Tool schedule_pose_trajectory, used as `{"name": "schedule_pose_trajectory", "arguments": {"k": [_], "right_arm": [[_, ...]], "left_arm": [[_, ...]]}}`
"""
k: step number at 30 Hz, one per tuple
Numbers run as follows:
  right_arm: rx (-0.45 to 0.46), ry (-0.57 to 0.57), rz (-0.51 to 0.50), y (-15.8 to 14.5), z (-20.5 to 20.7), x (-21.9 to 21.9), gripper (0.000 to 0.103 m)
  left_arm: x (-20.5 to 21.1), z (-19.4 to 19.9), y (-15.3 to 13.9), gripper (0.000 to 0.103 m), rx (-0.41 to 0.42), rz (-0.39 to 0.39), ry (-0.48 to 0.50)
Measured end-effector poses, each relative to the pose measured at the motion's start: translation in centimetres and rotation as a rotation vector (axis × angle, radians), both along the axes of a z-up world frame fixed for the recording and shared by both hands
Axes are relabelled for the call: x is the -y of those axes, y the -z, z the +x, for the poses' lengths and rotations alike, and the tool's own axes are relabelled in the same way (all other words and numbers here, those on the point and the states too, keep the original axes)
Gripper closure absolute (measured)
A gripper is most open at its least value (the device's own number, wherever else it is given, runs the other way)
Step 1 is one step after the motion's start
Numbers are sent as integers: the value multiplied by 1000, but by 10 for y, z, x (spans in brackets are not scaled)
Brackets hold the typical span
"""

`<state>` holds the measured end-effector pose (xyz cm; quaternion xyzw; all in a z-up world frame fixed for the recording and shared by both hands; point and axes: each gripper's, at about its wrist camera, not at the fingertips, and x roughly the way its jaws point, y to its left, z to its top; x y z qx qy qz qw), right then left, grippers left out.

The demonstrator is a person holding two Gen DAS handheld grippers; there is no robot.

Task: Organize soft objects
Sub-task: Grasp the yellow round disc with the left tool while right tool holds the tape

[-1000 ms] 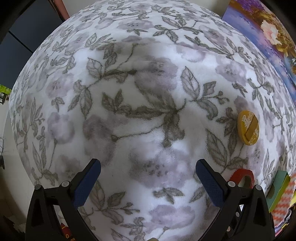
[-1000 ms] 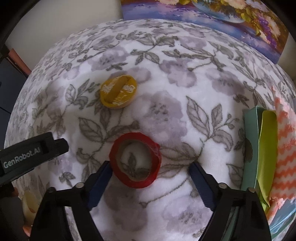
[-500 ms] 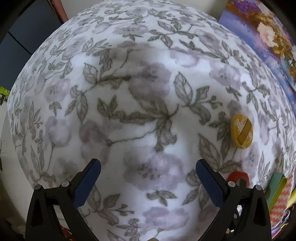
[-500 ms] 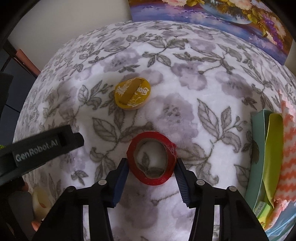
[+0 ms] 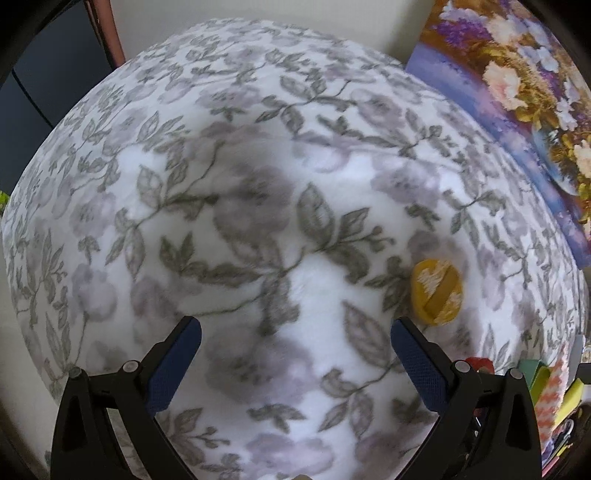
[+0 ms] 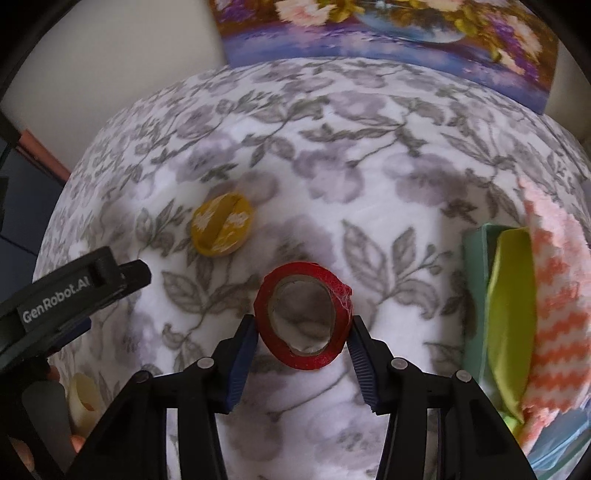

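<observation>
My right gripper is shut on a red tape roll and holds it tilted just above the floral blanket. A yellow round disc lies on the blanket to the far left of the roll; it also shows in the left wrist view. My left gripper is open and empty over the blanket, left of the disc. A sliver of the red roll shows past its right finger.
Folded cloths, green, yellow-green and orange-and-white zigzag, are stacked at the right. A flower painting leans at the back. The left gripper's body and a pale tape roll sit at the left.
My right gripper closed on the red tape roll and lifted it, tilting it up. My left gripper drew back and upward, staying open.
</observation>
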<state>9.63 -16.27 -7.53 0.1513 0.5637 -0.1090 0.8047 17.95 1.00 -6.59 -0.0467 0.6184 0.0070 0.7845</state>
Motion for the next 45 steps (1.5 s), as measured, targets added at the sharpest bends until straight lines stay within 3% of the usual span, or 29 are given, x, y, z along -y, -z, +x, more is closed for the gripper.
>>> {"name": "schedule_pose_trajectory", "arguments": {"k": [5,14,31,33,34,36,38,45], "right_arm": [[7,45,7,-6,-3,18,51],[31,86,-5,-18,-6,41,51],[13,85,-5,-4,1,54,51],[11,82,-5,-4,1,53,51],[12,80,-5,-4,2,53,51],[13,78,-7,-5,2,52,51],[15,77,-9,-6,1,53,51],[25,78,-23,-19,-9,53,51]], "left_arm": [[25,3,-4,1,38,-8,38],[50,11,6,1,42,-103,109],[96,22,22,4,83,-56,228],[97,22,23,16,84,-57,228],[98,22,24,33,84,-59,230],[102,23,26,40,81,-72,238],[105,22,29,53,69,-63,250],[102,16,22,54,75,-109,253]]}}
